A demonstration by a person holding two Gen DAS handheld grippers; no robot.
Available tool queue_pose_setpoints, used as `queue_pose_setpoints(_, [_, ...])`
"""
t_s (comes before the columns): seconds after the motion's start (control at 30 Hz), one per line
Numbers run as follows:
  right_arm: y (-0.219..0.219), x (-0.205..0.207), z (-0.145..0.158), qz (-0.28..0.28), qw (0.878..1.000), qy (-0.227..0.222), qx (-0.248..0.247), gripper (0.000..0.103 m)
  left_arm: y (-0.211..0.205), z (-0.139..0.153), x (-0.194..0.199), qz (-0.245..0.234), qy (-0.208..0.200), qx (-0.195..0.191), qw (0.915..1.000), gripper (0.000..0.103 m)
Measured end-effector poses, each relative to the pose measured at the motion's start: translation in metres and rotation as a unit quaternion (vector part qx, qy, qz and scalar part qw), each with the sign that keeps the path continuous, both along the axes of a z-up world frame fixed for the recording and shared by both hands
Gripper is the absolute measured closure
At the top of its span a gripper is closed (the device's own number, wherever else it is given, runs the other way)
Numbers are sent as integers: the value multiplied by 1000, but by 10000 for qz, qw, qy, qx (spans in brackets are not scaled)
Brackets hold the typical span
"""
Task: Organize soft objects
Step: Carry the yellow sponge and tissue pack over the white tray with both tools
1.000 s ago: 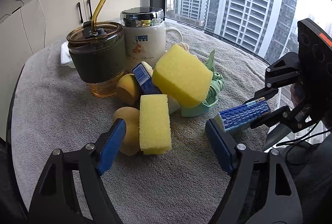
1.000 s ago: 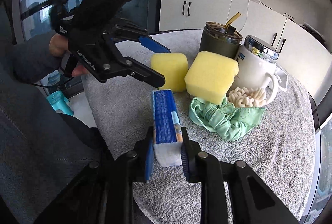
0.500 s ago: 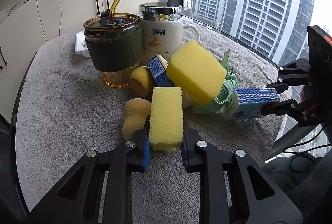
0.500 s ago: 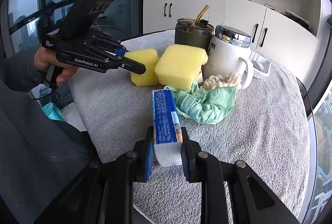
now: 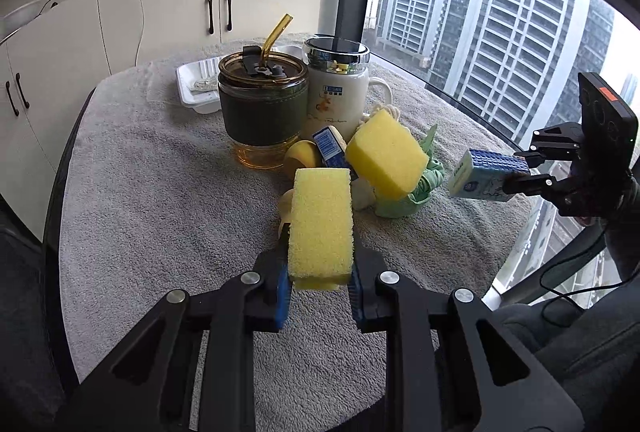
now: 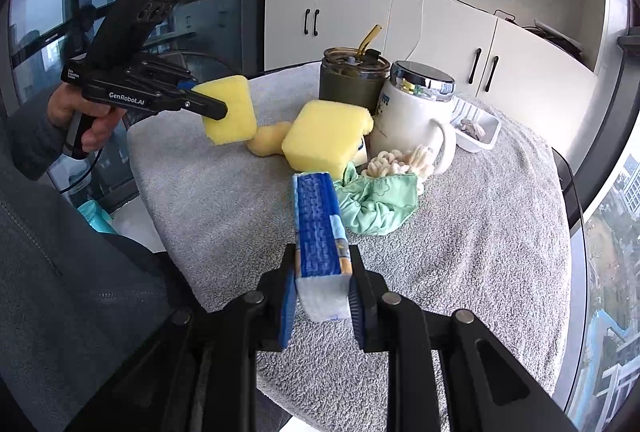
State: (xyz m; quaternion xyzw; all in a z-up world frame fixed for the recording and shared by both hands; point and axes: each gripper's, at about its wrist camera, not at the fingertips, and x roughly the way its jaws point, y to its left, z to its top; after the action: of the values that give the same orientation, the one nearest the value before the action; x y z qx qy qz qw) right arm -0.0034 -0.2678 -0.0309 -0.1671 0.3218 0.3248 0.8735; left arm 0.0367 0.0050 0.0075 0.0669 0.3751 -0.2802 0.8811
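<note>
Had left gripper [image 5: 320, 284] clamped on thin sponge [image 5: 322, 224], lifted clear of towel [image 5: 160, 212]. Right gripper [image 6: 322, 296] pinched blue pack [image 6: 320, 232], also off towel. Beyond: thick sponge [image 5: 386, 154] leaning on green scrunchie [image 5: 424, 180]. Farthest: tumbler [image 5: 262, 112], mug [image 5: 336, 96], tray [image 5: 196, 84].

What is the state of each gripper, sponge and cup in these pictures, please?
left gripper: shut on flat yellow sponge, lifted
right gripper: shut on blue tissue pack, lifted
thick yellow sponge: tilted, leaning on the pile
straw cup: upright, lidded
white mug: upright, lidded
</note>
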Motion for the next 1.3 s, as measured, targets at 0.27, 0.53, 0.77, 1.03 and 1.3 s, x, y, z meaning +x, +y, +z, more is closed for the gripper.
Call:
queue_pose_setpoints(0.27, [-40,35,59,-367,9963,-648,-431,78,33,50,34,329,-577,117,9977,82])
queue_pose_setpoints(0.53, [-66,125,128,-476,9889,-1141,-820,78,57,88,127,400,-785,511,9948,82])
queue_pose_setpoints(0.77, [-52,223,149,-266,9867,-1088,-1180,78,43,86,219,223,-448,699,9963,82])
queue_pose_setpoints(1.03, [-2,333,101,72,9892,-459,-1391,78,7,44,314,456,71,1007,9938,81])
queue_pose_setpoints(1.3, [41,390,39,327,9892,156,-1420,78,-11,0,369,649,679,932,9912,81])
